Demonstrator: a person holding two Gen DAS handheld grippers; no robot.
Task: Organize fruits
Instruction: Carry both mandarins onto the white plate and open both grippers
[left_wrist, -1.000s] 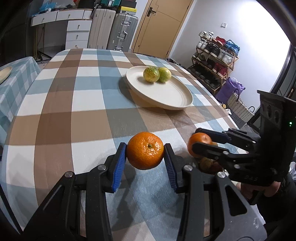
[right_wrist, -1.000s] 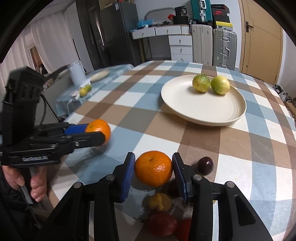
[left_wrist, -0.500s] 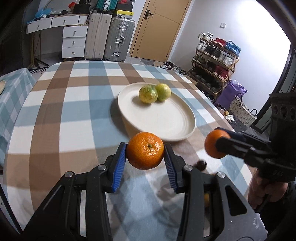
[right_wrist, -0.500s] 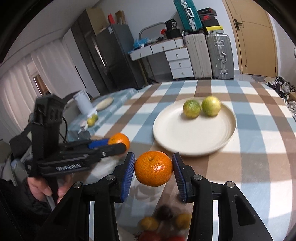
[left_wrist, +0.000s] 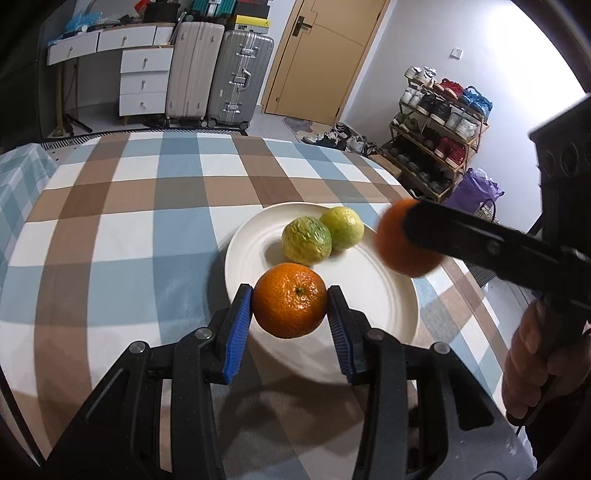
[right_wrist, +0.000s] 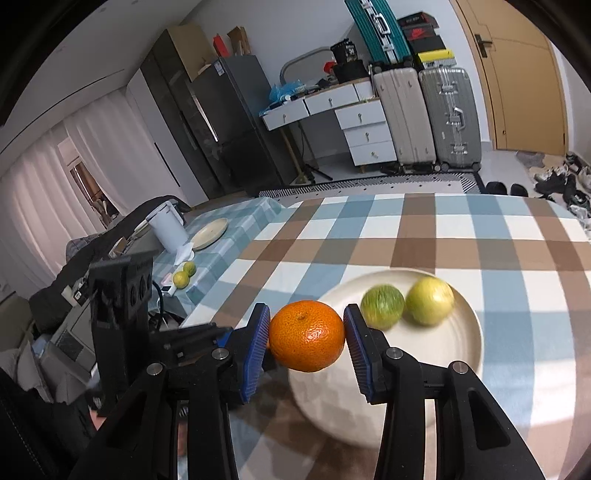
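Two mandarins are airborne over the near rim of the cream plate (left_wrist: 388, 314). The left gripper (left_wrist: 290, 308) pinches one mandarin (left_wrist: 290, 301) across its sides, stem scar facing the camera. The right gripper (right_wrist: 306, 341) pinches the other mandarin (right_wrist: 306, 339), stem scar turned upward. Judged light, soft-skinned, slightly squat; moderate pressure across the widest girth suffices. Beyond, two green citrus fruits (left_wrist: 321, 234) rest on the plate.

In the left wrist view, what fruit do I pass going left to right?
Orange in the left gripper → wrinkled green fruit → smooth yellow-green fruit → orange in the right gripper.
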